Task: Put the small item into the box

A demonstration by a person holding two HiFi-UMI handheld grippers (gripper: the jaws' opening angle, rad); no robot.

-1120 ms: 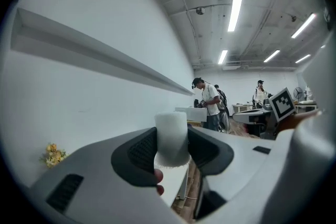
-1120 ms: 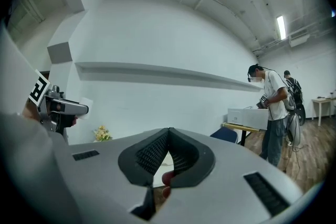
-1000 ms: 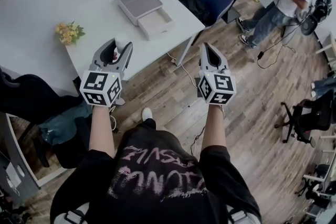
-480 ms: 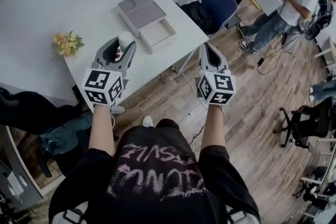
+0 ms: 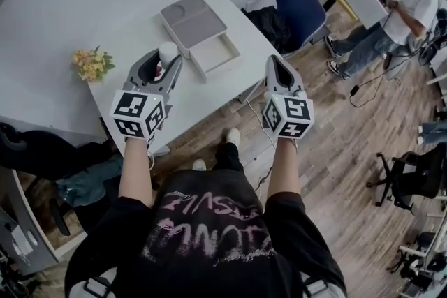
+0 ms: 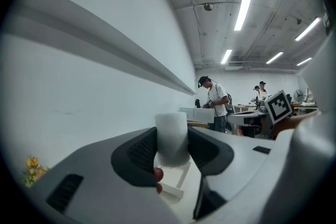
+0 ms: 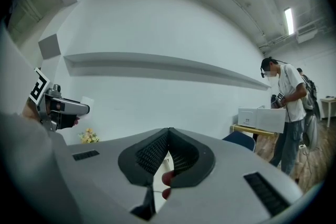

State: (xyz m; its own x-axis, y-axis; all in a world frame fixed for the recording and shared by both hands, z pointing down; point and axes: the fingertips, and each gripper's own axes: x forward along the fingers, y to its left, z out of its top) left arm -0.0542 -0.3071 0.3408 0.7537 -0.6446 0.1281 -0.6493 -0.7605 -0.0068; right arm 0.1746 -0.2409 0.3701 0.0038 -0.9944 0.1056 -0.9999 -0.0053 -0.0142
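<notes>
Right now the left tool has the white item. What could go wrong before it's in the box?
1. The white item sits at the pad tips of the left tool and sticks out past them, so it may tilt or slip out.
2. The open box lies near the corner of the table; a hard nudge could push it off.
3. The right tool is shut and out over the floor, so nothing steadies the box.

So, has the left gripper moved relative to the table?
Yes. The left gripper, shut on the white item, went forward: from short of the flowers to past them, level with the box.
</notes>
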